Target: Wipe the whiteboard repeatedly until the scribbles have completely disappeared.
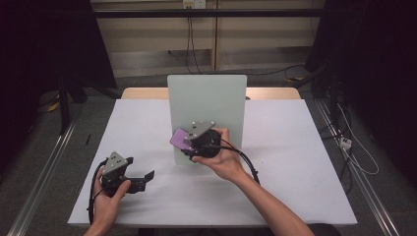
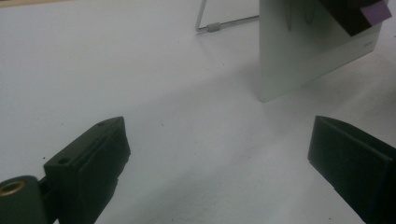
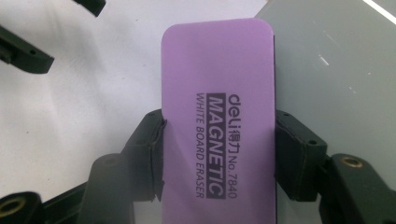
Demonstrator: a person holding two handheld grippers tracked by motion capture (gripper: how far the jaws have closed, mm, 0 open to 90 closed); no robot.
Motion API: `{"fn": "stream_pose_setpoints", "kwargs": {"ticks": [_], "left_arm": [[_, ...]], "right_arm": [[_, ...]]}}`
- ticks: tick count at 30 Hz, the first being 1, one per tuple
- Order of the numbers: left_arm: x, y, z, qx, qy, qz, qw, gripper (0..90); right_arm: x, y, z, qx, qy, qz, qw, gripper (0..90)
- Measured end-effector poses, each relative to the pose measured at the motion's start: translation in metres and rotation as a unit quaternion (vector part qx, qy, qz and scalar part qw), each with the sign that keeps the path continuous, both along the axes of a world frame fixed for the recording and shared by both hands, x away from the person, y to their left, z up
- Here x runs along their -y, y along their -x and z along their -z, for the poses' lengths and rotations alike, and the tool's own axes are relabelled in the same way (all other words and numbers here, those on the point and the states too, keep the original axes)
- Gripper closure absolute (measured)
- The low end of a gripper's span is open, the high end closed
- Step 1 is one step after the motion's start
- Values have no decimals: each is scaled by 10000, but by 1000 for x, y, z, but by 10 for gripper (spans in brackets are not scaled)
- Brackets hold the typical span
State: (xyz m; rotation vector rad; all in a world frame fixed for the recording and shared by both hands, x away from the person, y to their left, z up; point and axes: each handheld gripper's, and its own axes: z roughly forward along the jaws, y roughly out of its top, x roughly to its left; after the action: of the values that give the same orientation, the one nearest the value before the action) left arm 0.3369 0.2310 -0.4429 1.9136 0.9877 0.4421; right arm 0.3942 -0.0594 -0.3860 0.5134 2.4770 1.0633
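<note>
Purple whiteboard eraser [image 3: 217, 126] sits pinched between the jaws of my right gripper [image 1: 189, 142], pressed against the lower left corner of the upright whiteboard [image 1: 209, 103] at the desk's [image 1: 295, 162] centre. My left gripper [image 1: 140, 180], at eight o'clock, hangs spread over bare desk.

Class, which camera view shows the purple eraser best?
The right gripper view: the eraser fills the frame between the jaws, label readable. The high view shows it small by the whiteboard; the left gripper view catches just a corner of it.
</note>
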Motion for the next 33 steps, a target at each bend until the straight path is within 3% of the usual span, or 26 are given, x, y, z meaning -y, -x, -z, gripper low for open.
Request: {"fn": "stream_pose_setpoints", "kwargs": {"ticks": [10,13,16,21,33], "left_arm": [[0,0,0,1,-5,7,10000,50],[0,0,0,0,-6,-10,10000,50],[-1,0,0,-3,0,-8,10000,50],[-1,0,0,2,1,-3,10000,50],[-1,0,1,-23,-8,-12,10000,50]], "right_arm": [[-20,10,36,-264,451,-332,9981,421],[-22,10,40,-377,408,-366,9978,422],[-28,11,45,-447,562,-453,9964,421],[-27,10,43,-424,520,-459,9967,421],[4,-1,-1,-84,11,-69,9999,420]]}}
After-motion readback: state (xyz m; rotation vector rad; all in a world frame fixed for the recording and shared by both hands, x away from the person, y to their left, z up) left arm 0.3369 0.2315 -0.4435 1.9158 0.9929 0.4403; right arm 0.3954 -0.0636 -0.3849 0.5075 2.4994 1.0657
